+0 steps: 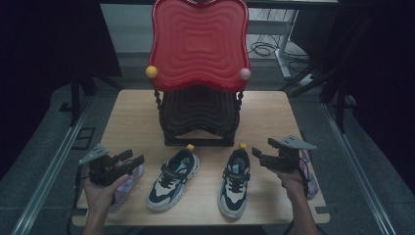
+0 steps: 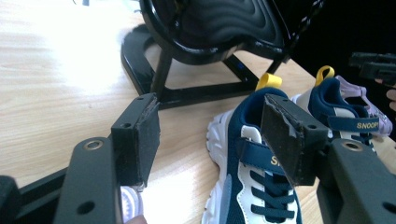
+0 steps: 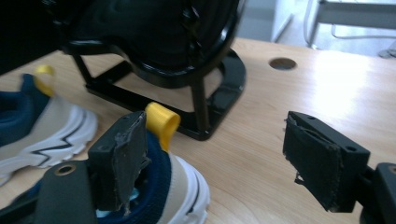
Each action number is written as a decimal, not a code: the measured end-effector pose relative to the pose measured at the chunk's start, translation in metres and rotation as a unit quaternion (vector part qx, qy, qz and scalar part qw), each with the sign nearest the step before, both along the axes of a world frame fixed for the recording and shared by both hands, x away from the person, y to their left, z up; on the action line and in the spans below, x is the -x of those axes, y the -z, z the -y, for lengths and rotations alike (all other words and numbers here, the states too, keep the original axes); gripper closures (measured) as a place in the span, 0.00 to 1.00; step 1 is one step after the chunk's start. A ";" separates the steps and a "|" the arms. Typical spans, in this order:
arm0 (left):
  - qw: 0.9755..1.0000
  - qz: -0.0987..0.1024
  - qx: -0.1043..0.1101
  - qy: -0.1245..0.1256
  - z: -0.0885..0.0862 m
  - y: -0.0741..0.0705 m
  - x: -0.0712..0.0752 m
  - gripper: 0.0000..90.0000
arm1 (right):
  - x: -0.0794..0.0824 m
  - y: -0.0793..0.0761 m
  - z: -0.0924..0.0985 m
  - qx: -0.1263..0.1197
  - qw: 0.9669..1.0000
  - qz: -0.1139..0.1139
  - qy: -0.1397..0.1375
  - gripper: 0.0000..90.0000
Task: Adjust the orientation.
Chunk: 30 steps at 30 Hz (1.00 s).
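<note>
Two navy and white sneakers with yellow heel loops lie side by side at the table's front, the left one [image 1: 173, 178] and the right one [image 1: 235, 183]. My left gripper [image 1: 133, 157] hovers just left of the left sneaker, pointing toward it, open with nothing between its pads. In the left gripper view the left gripper [image 2: 212, 135] frames that sneaker [image 2: 261, 186], which lies a little ahead. My right gripper [image 1: 262, 148] hovers just right of the right sneaker's heel, open and empty. In the right gripper view the right gripper [image 3: 219, 158] has that sneaker's heel [image 3: 182, 186] under its left jaw.
A red wavy rack [image 1: 198, 44] with a black lower shelf [image 1: 198, 115] stands behind the sneakers. A pale purple shoe [image 1: 128, 185] lies under my left hand and another [image 1: 309, 174] under my right. The wooden table [image 1: 132, 122] has a hole [image 3: 282, 63] near the rack.
</note>
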<state>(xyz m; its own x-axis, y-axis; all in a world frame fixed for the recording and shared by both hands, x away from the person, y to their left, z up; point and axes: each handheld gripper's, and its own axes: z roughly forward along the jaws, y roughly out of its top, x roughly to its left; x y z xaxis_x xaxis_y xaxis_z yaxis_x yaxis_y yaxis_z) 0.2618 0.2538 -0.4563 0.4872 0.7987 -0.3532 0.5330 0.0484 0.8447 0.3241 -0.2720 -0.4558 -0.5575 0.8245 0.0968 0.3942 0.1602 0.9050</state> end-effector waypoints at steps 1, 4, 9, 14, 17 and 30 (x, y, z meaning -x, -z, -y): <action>1.000 -0.003 0.001 0.001 0.001 0.000 0.000 0.42 | 0.001 0.000 0.001 -0.001 1.000 0.003 -0.008 0.26; 1.000 -0.004 0.006 0.003 0.003 0.001 0.001 0.42 | 0.002 0.002 0.001 -0.005 0.999 0.002 -0.032 0.28; 1.000 0.008 -0.001 0.013 0.008 -0.008 0.004 0.42 | 0.001 0.004 0.001 -0.005 0.999 0.000 -0.050 0.32; 1.000 0.013 -0.012 0.023 0.014 -0.010 0.010 0.45 | 0.004 0.000 -0.001 -0.002 0.999 -0.007 -0.037 0.37; 0.999 0.022 -0.017 0.031 0.017 -0.015 0.015 0.46 | 0.009 -0.005 -0.004 -0.002 0.999 -0.010 -0.032 0.39; 0.998 0.014 -0.038 0.049 0.008 -0.023 0.016 0.64 | 0.009 -0.005 -0.010 -0.018 0.998 -0.031 -0.052 0.40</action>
<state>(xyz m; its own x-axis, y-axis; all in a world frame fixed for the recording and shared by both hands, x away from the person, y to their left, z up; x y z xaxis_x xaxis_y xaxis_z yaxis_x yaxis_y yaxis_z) 0.2455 0.2455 -0.4332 0.5732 0.7705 -0.2790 0.5076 -0.0666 0.8590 0.3148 -0.2623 -0.4508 -0.6326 0.7575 0.1615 0.4315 0.1716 0.8856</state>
